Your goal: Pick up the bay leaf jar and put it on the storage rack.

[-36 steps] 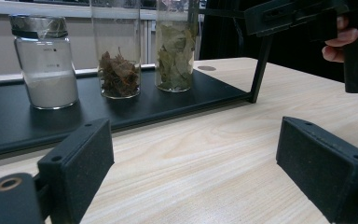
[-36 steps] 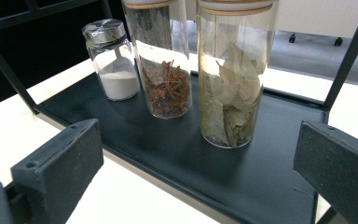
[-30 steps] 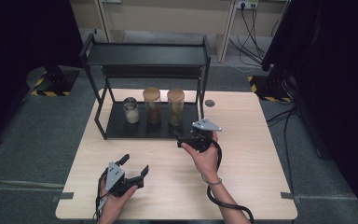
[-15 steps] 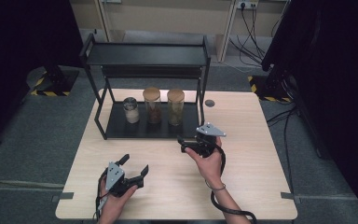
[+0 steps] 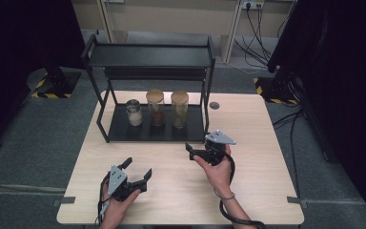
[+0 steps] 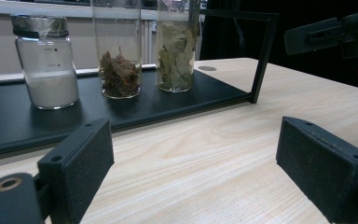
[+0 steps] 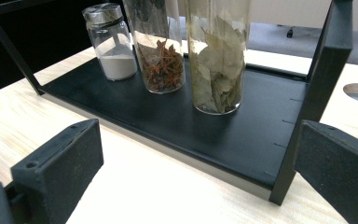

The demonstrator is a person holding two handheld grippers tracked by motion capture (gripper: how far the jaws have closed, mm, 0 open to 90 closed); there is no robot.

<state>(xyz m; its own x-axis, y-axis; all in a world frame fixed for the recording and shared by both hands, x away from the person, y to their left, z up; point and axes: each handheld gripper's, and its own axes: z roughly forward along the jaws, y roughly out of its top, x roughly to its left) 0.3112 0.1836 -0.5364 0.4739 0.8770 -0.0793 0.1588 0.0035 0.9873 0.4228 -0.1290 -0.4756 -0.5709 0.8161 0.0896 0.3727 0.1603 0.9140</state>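
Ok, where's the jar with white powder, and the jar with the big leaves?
White powder jar [image 6: 50, 86], left gripper view, on the powder behind the glass.
Leaf jar [image 7: 218, 70], right gripper view, on the glass side over the leaves.

You've got a light wood table [image 5: 267, 191] with a black 2-tier rack [image 5: 147, 55] at its far left. On the lower shelf [image 5: 124, 131], 3 jars: left white powder jar [image 5: 134, 112], middle brown spice jar [image 5: 156, 108], right leaf jar [image 5: 179, 109]. Round hole [image 5: 214, 105] right of rack.
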